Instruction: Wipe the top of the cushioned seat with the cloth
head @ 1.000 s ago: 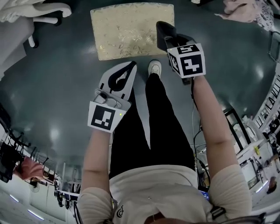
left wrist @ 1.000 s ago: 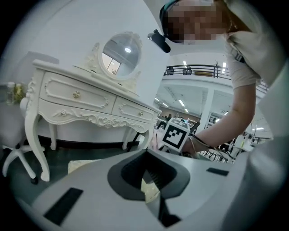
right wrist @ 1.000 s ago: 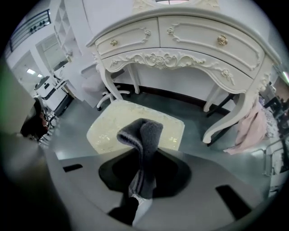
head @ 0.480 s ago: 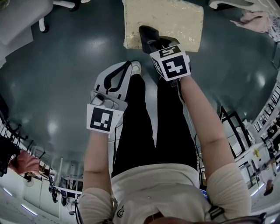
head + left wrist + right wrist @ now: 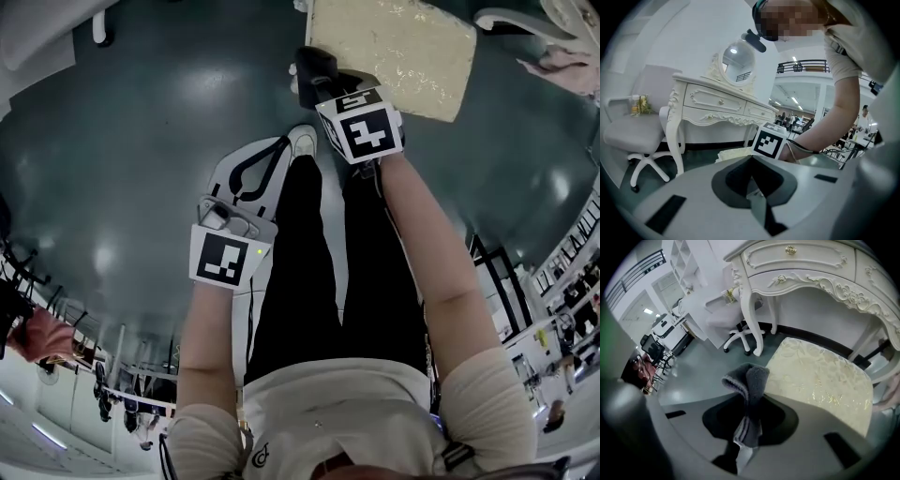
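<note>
Grey cloth (image 5: 749, 394) is sticking lengthwise from the right gripper's (image 5: 746, 437) clamped jaws, folded end pointing far, toward the cushioned seat (image 5: 820, 380). The left gripper (image 5: 757, 199) is hanging closed, empty.

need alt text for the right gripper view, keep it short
The right gripper has its jaws shut on a folded dark grey fleece cloth, held up in front of a cream, gold-patterned cushioned seat. An ornate white dressing table and a white swivel chair stand behind on the grey-green floor.
</note>
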Demonstrator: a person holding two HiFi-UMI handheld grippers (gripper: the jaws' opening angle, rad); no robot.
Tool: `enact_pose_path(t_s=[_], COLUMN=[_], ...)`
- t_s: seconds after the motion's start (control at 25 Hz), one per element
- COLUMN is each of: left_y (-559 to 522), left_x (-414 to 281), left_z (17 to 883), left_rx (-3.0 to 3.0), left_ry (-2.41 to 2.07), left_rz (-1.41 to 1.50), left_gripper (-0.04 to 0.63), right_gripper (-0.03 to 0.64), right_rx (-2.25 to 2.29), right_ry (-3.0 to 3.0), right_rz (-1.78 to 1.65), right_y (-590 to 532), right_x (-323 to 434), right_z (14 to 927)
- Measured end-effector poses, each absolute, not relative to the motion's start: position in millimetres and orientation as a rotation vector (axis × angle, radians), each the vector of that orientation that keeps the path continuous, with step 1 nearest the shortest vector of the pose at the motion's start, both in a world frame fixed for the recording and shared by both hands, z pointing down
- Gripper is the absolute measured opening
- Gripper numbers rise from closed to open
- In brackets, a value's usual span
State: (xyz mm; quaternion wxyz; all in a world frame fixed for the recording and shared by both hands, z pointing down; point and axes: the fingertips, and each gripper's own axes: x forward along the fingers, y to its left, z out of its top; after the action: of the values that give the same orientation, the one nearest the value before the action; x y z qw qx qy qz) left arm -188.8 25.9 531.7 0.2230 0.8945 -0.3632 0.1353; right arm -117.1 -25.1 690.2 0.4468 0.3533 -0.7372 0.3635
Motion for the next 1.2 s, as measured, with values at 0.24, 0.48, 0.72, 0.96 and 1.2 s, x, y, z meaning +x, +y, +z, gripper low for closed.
enact_pose_path(t_s=[0.24,0.48,0.72,0.96,1.2], left_y=[15.5,11.0,11.6,6.6,4.8], left_x=[-184.8,-143.5,-105.5,-72.2,-34.7], left_z=[534.8,527.8,526.6,526.2,521.6], left_rx=[2.436,2.492,2.500,2.479,2.488], left_ry=[-1.042,-0.964,-0.915,-0.969,-0.962], left_rz=[0.310,0.337,0.348,0.324,0.311], left_gripper=[0.012,0.012,0.012,0.012,0.012], right_gripper=[0.083,0.084,0.086,0.087,0.091], right_rx=[0.876,0.931,0.979,0.993,1.007], right_ry=[-1.830,-1.789,-1.775,-1.767,-1.747], right_rz=[0.853,0.882,0.910,0.929,0.936], right_y=[-28.6,-24.1,-16.8,-10.6,-5.9], right_x=[-102.9,-56.0,-11.8,29.1,70.6], right_z=[691.5,694.3,696.7,699.9,699.3])
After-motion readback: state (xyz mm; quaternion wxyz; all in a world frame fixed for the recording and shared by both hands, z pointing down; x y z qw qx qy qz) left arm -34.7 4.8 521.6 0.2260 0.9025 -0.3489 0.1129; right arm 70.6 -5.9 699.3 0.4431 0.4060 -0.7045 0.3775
